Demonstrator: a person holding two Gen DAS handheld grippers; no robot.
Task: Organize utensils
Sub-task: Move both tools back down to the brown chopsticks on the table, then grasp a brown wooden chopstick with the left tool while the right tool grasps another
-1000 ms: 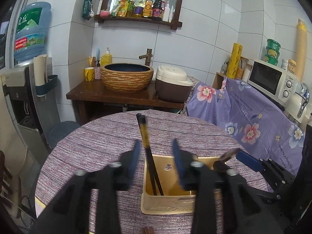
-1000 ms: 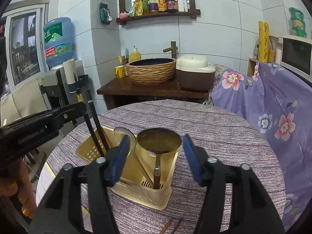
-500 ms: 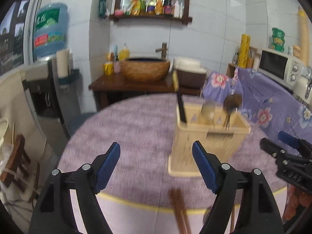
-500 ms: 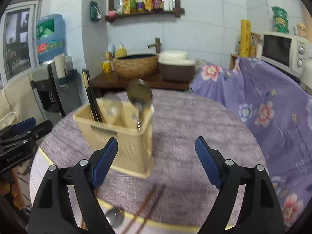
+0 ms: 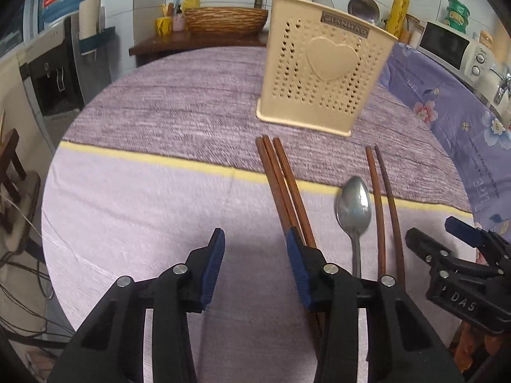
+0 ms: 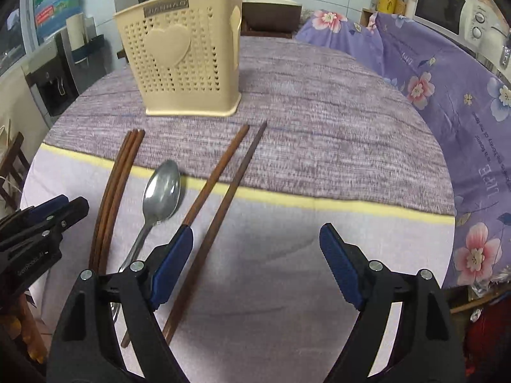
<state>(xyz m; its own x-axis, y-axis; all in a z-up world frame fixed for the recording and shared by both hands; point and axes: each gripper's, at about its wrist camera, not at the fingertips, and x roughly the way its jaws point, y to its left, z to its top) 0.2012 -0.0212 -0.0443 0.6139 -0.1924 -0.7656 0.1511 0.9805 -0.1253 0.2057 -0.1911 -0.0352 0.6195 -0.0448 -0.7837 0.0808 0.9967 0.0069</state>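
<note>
A beige perforated utensil holder (image 5: 322, 73) stands on the round table; it also shows in the right wrist view (image 6: 188, 60), with spoons and a dark chopstick standing in it. On the cloth near me lie a bundle of brown chopsticks (image 5: 281, 182) (image 6: 115, 191), a metal spoon (image 5: 354, 210) (image 6: 159, 194) and two more brown chopsticks (image 5: 383, 198) (image 6: 223, 178). My left gripper (image 5: 255, 271) is open and empty, low over the table just left of the bundle. My right gripper (image 6: 255, 261) is open and empty, right of the two chopsticks.
The table has a purple striped cloth (image 6: 319, 102) with a yellow stripe. A floral purple cover (image 6: 447, 73) lies to the right, with a microwave (image 5: 447, 48) behind. A wooden counter with a basin (image 5: 223, 19) stands beyond; a water dispenser (image 5: 60, 63) is at left.
Both grippers have pulled back from over the holder and dropped low near the table's front edge. The loose chopsticks and spoon have come into view in front of them.
</note>
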